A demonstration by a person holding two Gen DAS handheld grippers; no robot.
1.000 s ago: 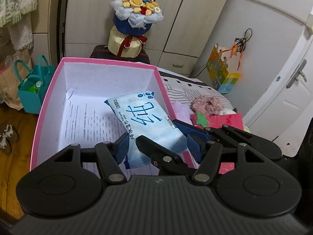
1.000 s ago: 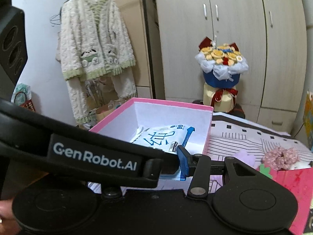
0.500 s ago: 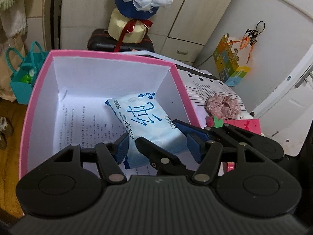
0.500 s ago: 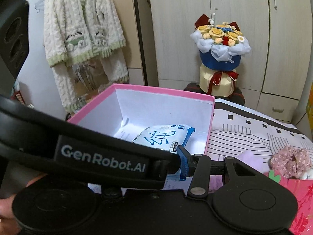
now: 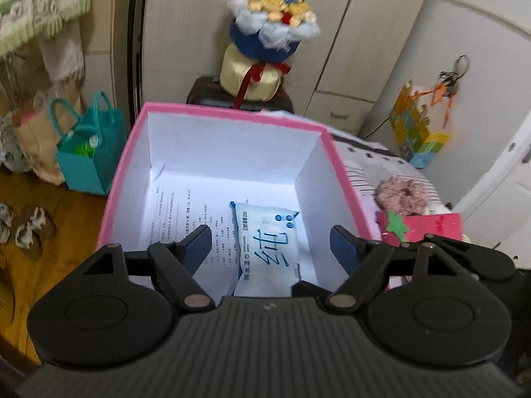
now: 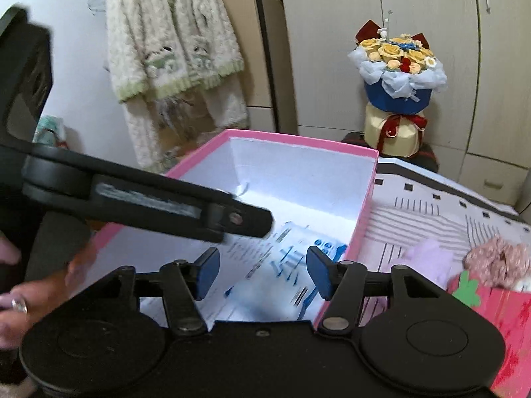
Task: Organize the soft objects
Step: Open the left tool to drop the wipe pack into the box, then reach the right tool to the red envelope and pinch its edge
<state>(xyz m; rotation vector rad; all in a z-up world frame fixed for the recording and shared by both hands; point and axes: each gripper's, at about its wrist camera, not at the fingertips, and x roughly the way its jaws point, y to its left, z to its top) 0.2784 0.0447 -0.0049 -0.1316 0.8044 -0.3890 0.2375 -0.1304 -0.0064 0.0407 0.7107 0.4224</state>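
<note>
A light blue tissue pack (image 5: 265,248) lies on the printed paper inside the pink box (image 5: 232,112). My left gripper (image 5: 270,245) hangs over the pack. Its jaws are opening and its pads stand clear of the pack on both sides. My right gripper (image 6: 264,272) is over the near part of the box (image 6: 298,137). Its jaws are opening too, and the blurred pack (image 6: 282,282) lies below them, untouched. The left gripper's black arm (image 6: 149,205) crosses the right wrist view. A pink scrunchie (image 5: 403,194) (image 6: 497,260) rests on the table to the right of the box.
Beside the scrunchie are a red card with a green star (image 5: 421,229) and a lilac soft piece (image 6: 428,258) on the striped cloth (image 6: 431,199). A bouquet (image 5: 268,43) stands behind the box. A teal bag (image 5: 89,152) sits on the floor to the left, and a person's hand (image 6: 13,301) shows at the edge.
Both grippers held the tissue pack over the box before. Both have widened and let it go, and the pack now lies lower, on the box floor.
</note>
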